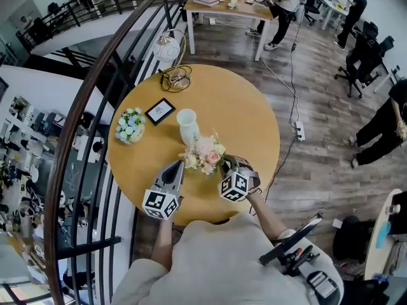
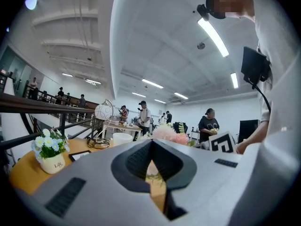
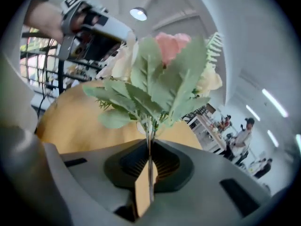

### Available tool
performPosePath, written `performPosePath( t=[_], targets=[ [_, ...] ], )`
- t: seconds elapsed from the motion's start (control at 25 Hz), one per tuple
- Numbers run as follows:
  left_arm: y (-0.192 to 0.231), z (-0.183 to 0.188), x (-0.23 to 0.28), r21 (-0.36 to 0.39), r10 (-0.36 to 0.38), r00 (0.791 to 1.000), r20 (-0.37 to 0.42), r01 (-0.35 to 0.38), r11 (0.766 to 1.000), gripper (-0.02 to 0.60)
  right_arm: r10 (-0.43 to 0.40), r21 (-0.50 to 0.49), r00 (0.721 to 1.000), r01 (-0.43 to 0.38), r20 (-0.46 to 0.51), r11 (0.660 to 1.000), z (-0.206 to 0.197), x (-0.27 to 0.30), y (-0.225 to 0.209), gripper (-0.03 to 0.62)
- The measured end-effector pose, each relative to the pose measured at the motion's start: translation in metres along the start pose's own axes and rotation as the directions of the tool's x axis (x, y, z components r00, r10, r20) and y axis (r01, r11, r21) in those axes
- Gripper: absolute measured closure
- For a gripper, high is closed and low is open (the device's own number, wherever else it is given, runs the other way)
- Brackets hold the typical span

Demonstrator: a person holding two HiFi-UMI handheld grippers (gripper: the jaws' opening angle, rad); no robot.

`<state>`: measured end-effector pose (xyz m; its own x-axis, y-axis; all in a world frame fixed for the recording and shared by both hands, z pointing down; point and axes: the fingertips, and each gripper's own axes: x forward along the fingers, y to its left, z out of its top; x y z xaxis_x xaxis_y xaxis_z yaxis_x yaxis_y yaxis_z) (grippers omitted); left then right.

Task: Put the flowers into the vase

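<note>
A bouquet of pink and cream flowers (image 1: 203,154) with green leaves hangs just above the round wooden table (image 1: 248,116). My right gripper (image 1: 227,166) is shut on its thin stems (image 3: 149,140), and the blooms (image 3: 169,44) rise upright beyond the jaws. The white vase (image 1: 187,126) stands upright just beyond the bouquet, towards the table's middle. My left gripper (image 1: 177,166) is to the left of the bouquet, close to it, jaws together with nothing between them. In the left gripper view the pink blooms (image 2: 167,133) and the vase (image 2: 122,138) show over its jaws (image 2: 151,145).
A small white pot of blue and white flowers (image 1: 130,126) and a black picture frame (image 1: 159,110) stand left of the vase. A wire ornament (image 1: 175,78) sits at the table's far edge. A dark railing (image 1: 95,88) curves along the left. People and desks fill the room beyond.
</note>
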<state>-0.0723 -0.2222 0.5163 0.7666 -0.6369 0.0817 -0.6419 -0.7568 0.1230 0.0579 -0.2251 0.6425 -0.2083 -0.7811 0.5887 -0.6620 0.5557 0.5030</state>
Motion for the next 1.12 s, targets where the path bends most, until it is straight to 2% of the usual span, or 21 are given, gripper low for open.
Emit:
performPosePath(
  t=[0.08,0.2,0.28,0.4,0.44,0.48,0.64,0.8,0.92,1.12],
  targets=[
    [0.001,0.002,-0.003,0.001,0.012,1.000,0.009,-0.012,1.000,0.575,0.023,0.169,0.999,-0.029,0.039,0.985,0.002,-0.004,-0.005,0.562],
    [0.010,0.007,-0.004,0.002,0.032,0.999,0.016,-0.032,0.999,0.575,0.039,0.358,0.995,-0.071,0.096,0.931,0.007,-0.006,-0.014,0.562],
    [0.014,0.006,-0.001,0.003,0.041,0.999,0.015,-0.041,0.999,0.575,0.047,0.467,0.988,-0.110,0.144,0.877,0.010,-0.006,-0.022,0.562],
    [0.014,0.003,0.000,0.006,0.049,0.999,0.007,-0.049,0.999,0.575,0.033,0.625,0.971,-0.177,0.235,0.760,0.015,-0.010,-0.034,0.566],
    [0.013,0.002,0.000,0.011,0.051,0.999,-0.001,-0.051,0.999,0.575,0.025,0.654,0.966,-0.193,0.257,0.731,0.016,-0.013,-0.037,0.566],
    [0.011,0.000,-0.001,0.017,0.055,0.998,-0.012,-0.054,0.998,0.575,0.018,0.665,0.962,-0.202,0.274,0.719,0.018,-0.016,-0.039,0.566],
    [0.005,-0.006,-0.002,0.024,0.058,0.998,-0.039,-0.057,0.998,0.575,0.006,0.619,0.951,-0.207,0.310,0.758,0.026,-0.025,-0.043,0.565],
    [0.005,-0.013,-0.003,0.008,0.067,0.997,-0.047,-0.067,0.998,0.575,0.013,0.606,0.935,-0.241,0.354,0.759,0.042,-0.020,-0.052,0.566],
    [0.009,-0.018,-0.011,-0.003,0.104,0.993,-0.050,-0.104,0.995,0.575,0.016,0.577,0.910,-0.276,0.414,0.769,0.069,-0.014,-0.068,0.565],
    [0.023,-0.015,-0.025,-0.009,0.170,0.985,-0.037,-0.171,0.985,0.575,0.005,0.489,0.856,-0.300,0.516,0.819,0.131,-0.010,-0.111,0.565]
  ],
)
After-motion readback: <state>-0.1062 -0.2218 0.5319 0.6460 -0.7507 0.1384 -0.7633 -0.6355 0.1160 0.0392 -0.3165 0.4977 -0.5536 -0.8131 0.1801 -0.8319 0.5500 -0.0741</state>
